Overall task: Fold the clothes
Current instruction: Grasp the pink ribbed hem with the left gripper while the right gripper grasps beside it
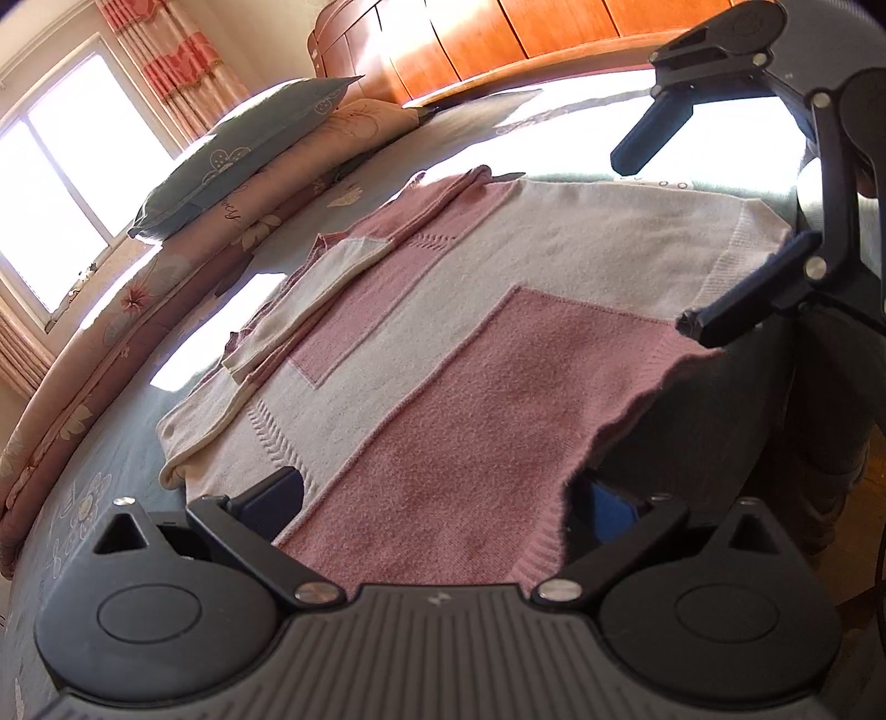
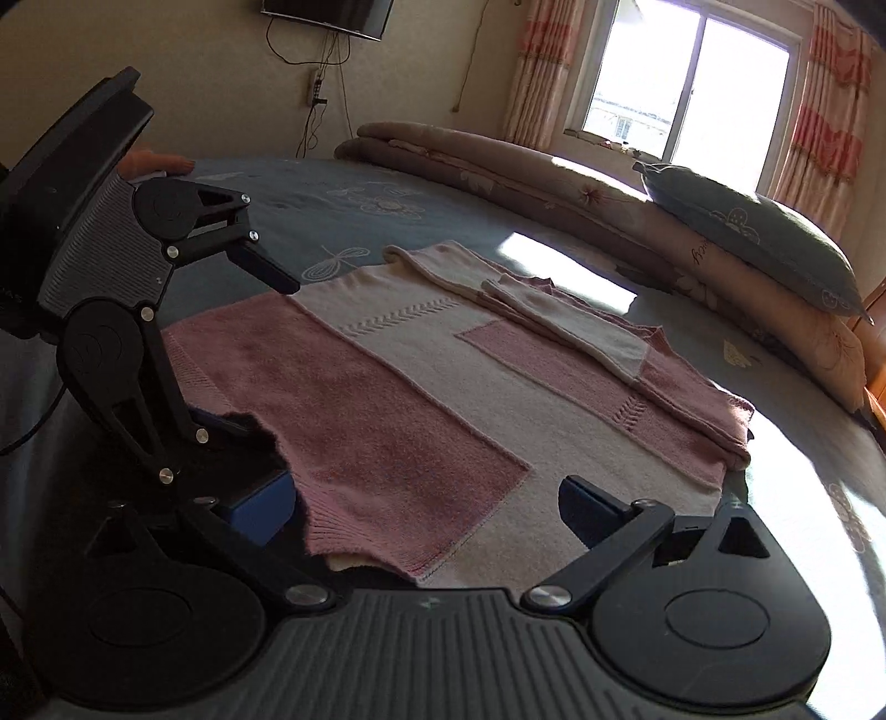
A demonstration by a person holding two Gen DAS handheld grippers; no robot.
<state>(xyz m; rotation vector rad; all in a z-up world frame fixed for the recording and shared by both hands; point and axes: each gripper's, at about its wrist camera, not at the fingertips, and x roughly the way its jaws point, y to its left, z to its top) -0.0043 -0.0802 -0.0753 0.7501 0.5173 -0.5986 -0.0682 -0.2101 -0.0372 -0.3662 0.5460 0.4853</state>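
A pink and cream knit sweater (image 1: 443, 343) lies flat on the bed, sleeves folded onto its far part; it also shows in the right wrist view (image 2: 421, 399). My left gripper (image 1: 437, 498) is open, its fingers spread at either side of the pink hem, one finger (image 1: 271, 498) on the cloth edge. My right gripper (image 2: 437, 515) is open too, astride the hem's other end, near finger (image 2: 587, 509) over the cream part. Each gripper shows in the other's view, the right one (image 1: 670, 238) and the left one (image 2: 260, 354), both with jaws apart.
The bed has a blue-grey floral sheet (image 2: 343, 210). A rolled quilt (image 2: 609, 205) and a grey pillow (image 2: 747, 232) lie along its far side under the window (image 2: 686, 77). A wooden headboard (image 1: 498, 39) stands behind. The bed's near edge drops off beside the hem.
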